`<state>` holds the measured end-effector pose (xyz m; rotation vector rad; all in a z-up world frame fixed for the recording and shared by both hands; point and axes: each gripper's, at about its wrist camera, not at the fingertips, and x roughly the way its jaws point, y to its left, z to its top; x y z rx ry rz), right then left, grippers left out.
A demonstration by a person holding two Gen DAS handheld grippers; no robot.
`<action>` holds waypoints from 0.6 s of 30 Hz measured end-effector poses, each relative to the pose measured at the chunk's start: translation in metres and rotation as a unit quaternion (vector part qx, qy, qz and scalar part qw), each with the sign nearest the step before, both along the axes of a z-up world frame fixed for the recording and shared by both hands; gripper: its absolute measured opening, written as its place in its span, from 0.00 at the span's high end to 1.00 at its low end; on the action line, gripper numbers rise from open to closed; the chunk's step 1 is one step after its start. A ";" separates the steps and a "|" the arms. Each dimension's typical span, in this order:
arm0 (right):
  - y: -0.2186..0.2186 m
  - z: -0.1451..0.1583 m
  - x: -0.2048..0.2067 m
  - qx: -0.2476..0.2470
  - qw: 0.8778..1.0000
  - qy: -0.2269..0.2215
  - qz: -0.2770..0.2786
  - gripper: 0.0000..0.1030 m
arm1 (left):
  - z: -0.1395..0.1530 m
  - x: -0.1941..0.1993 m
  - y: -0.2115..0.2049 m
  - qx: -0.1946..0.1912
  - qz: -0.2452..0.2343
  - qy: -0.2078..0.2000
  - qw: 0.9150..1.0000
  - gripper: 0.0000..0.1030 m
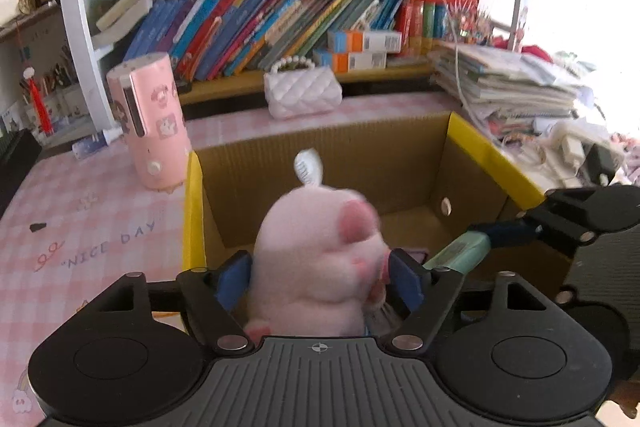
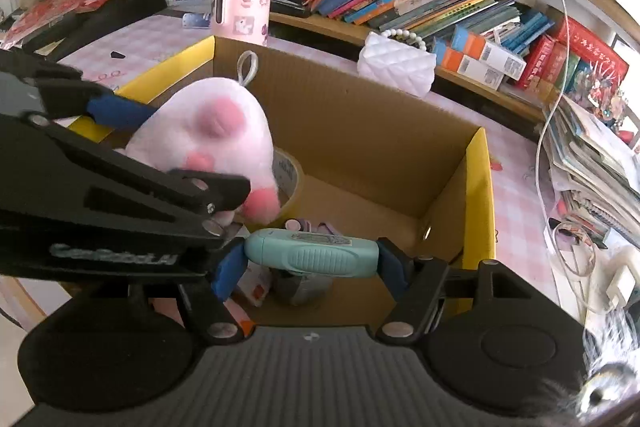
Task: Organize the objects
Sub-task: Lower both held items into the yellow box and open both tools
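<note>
A pink plush pig [image 1: 316,259] is being gripped between the blue pads [image 1: 234,277] of the left gripper [image 1: 318,277], its body filling the gap from pad to pad, and is being held above the open cardboard box [image 1: 360,155]. A mint-green pen-shaped object [image 2: 312,253] is being clamped crosswise between the fingers of the right gripper [image 2: 310,267], one end against each blue pad, also over the box.

"NICE DAY" is being shown in print on the pink checked tablecloth [image 1: 92,223], and "GenRobot.AI" is being read on the left gripper's arm in the right wrist view. A small label on the green object is too blurred to be read.

The pig is being seen as pale pink and fluffy, with darker pink snout and feet and a white hanging loop [image 2: 247,67] on top. A roll of tape [image 2: 290,175] is being partly hidden behind it inside the box.
</note>
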<state>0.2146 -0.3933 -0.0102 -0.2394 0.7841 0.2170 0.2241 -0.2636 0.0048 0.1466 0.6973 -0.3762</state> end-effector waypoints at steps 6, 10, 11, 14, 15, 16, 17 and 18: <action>0.000 0.000 0.000 0.001 1.000 0.006 0.003 0.34 | 0.009 -0.009 0.010 -0.025 0.017 -0.012 0.999 0.21; 0.000 -0.001 -0.001 0.004 1.000 0.004 0.003 0.34 | 0.017 -0.020 0.019 -0.047 0.022 -0.028 0.998 0.19; 0.000 -0.001 -0.001 0.005 1.000 0.003 0.003 0.34 | 0.019 -0.022 0.021 -0.048 0.024 -0.030 0.998 0.18; 0.000 0.000 -0.002 0.008 1.000 0.002 0.002 0.34 | 0.023 -0.031 0.028 -0.053 0.033 -0.039 0.997 0.18; 0.000 0.000 -0.003 0.008 1.000 0.001 0.001 0.34 | 0.026 -0.035 0.032 -0.055 0.037 -0.043 0.997 0.18; -0.001 0.000 -0.002 0.008 1.000 0.000 0.002 0.34 | 0.027 -0.038 0.035 -0.057 0.041 -0.046 0.997 0.17; -0.002 0.001 -0.003 0.009 1.000 -0.001 0.000 0.34 | 0.029 -0.041 0.038 -0.058 0.045 -0.049 0.996 0.16; -0.002 0.001 -0.004 0.010 1.000 -0.004 -0.002 0.34 | 0.031 -0.045 0.042 -0.059 0.051 -0.051 0.996 0.14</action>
